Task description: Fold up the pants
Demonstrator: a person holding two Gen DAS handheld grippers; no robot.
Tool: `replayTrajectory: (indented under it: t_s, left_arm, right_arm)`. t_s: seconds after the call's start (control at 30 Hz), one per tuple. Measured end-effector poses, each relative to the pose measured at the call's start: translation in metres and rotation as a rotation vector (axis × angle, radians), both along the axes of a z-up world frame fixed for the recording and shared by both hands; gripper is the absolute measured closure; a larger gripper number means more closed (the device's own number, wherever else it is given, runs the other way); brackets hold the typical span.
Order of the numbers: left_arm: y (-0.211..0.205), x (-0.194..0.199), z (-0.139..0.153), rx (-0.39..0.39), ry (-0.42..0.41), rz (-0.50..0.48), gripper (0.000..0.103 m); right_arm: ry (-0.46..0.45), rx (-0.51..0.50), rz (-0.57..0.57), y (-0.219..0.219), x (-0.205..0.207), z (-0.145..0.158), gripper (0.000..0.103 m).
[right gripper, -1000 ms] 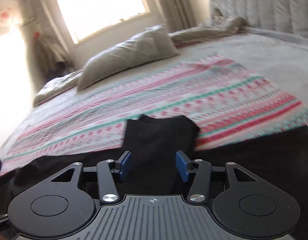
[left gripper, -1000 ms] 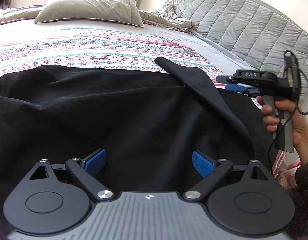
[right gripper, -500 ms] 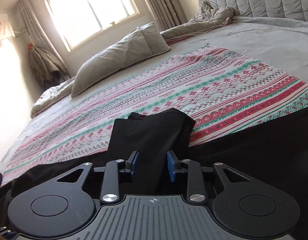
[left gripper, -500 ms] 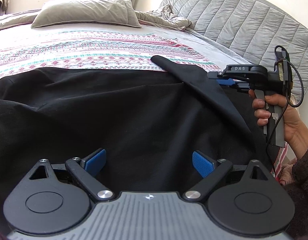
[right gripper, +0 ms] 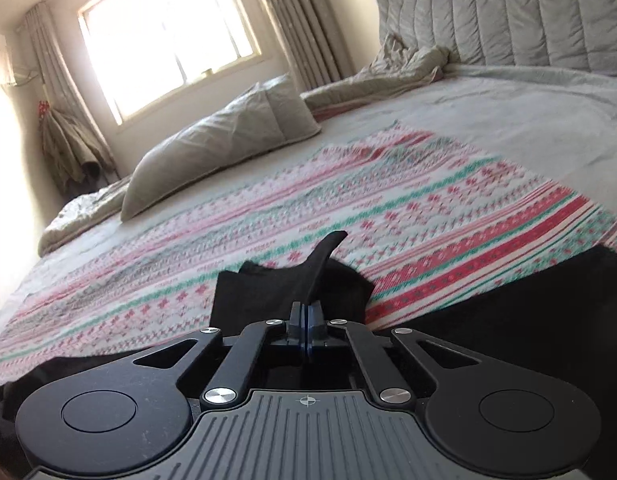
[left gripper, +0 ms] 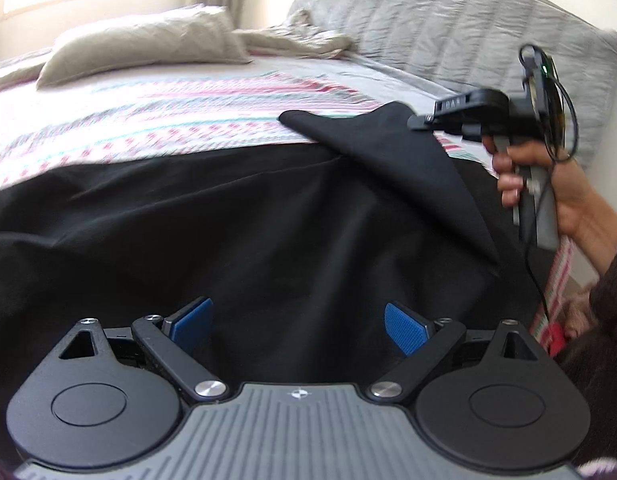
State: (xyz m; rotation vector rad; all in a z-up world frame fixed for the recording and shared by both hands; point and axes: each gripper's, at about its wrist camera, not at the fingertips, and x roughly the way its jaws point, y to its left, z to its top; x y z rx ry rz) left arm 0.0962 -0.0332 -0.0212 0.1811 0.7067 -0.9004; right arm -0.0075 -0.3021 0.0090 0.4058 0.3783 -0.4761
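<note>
Black pants lie spread across the near side of the bed. A narrow flap of the pants rises at the right. My right gripper is shut on that flap and holds it lifted off the bed. The right gripper also shows in the left wrist view, held by a hand at the right. My left gripper is open just above the middle of the pants, with nothing between its blue pads.
A patterned red, green and white blanket covers the bed beyond the pants. A grey pillow and rumpled bedding lie farther back. A quilted grey headboard stands at the right. A window with curtains is behind.
My right gripper has closed on the pants flap and lifted it. The left gripper stays open over the pants and has shifted a little.
</note>
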Motion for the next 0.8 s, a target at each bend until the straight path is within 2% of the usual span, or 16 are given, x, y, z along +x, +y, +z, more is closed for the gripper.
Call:
replayTrajectory:
  t_s: [0.1,0.27,0.37,0.43,0.47,0.5,0.53,0.6,0.7,0.8]
  left_arm:
    - [-0.004,-0.015,0.003,0.002,-0.076,-0.072,0.007]
    - [-0.015,-0.042,0.001,0.017,-0.192,-0.211,0.018]
    - [-0.024,-0.056,-0.005,0.061,-0.256,-0.269,0.028]
    - [-0.030,-0.064,-0.010,0.092,-0.282,-0.287,0.038]
    - [-0.034,-0.066,-0.012,0.105,-0.297,-0.291,0.040]
    - [-0.036,-0.068,-0.014,0.115,-0.314,-0.290,0.043]
    - [-0.039,-0.070,-0.016,0.122,-0.331,-0.288,0.045]
    - [-0.043,-0.073,-0.018,0.132,-0.361,-0.286,0.048]
    - [-0.048,-0.078,-0.020,0.143,-0.388,-0.287,0.052]
    - [-0.053,-0.083,-0.024,0.148,-0.400,-0.295,0.055]
  right_arm:
    - [0.018,-0.086,-0.116,-0.002,-0.033,0.014,0.103]
    - [0.075,-0.064,-0.286,-0.022,-0.090,0.016,0.103]
    - [0.140,-0.018,-0.338,-0.035,-0.116,0.003,0.103]
    - [0.168,0.041,-0.358,-0.044,-0.127,-0.007,0.103]
    - [0.182,0.072,-0.361,-0.049,-0.131,-0.013,0.103]
    - [0.191,0.099,-0.362,-0.052,-0.135,-0.018,0.102]
    - [0.194,0.122,-0.358,-0.054,-0.138,-0.022,0.095]
    - [0.170,0.170,-0.349,-0.060,-0.144,-0.028,0.093]
    - [0.095,0.283,-0.343,-0.074,-0.156,-0.035,0.084]
    - [0.023,0.379,-0.358,-0.088,-0.165,-0.044,0.084]
